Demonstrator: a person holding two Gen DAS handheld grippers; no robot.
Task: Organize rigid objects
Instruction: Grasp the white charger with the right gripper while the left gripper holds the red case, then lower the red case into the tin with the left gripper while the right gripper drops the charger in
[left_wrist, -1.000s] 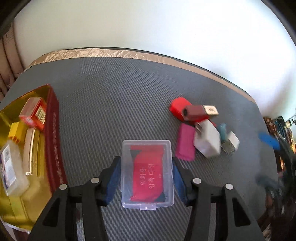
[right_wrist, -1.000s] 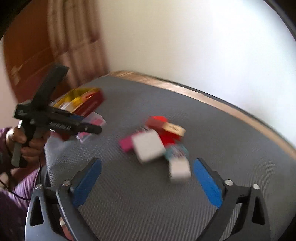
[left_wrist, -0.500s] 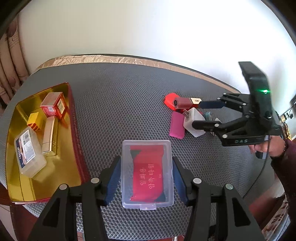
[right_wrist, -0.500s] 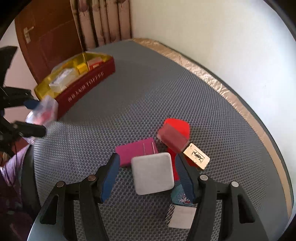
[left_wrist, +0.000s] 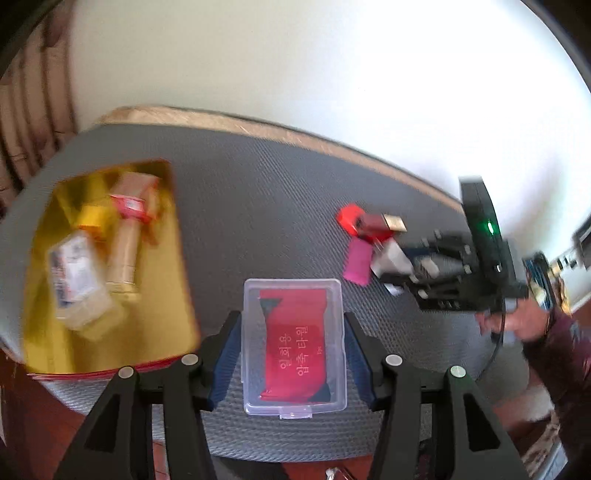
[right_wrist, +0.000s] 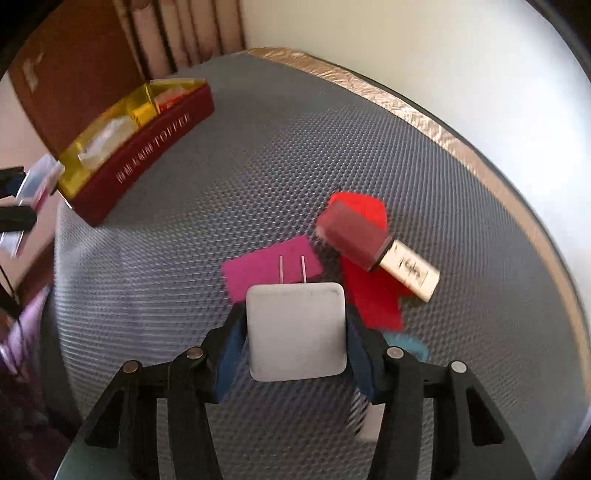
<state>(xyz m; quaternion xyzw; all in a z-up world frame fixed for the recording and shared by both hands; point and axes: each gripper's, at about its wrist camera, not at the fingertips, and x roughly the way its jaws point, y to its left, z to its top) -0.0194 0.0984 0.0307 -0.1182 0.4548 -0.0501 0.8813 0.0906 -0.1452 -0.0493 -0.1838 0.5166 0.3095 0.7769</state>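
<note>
Clear plastic case (left_wrist: 293, 345) with a red packet inside sits clamped between the left gripper (left_wrist: 291, 356); the right gripper (right_wrist: 295, 332) clasps a white charger (right_wrist: 296, 330), prongs forward.

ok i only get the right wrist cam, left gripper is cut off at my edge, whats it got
observer: The left gripper is shut on a clear plastic case holding a red packet with Korean print.
operator: is it over the tray
observer: No. The case hangs over the grey mat, just right of the gold tray.
operator: room in there for my white charger
observer: Probably. Four blurred items sit toward the tray's far and left parts: a clear labelled box, a long cream box, a yellow box and a red-and-white carton.
</note>
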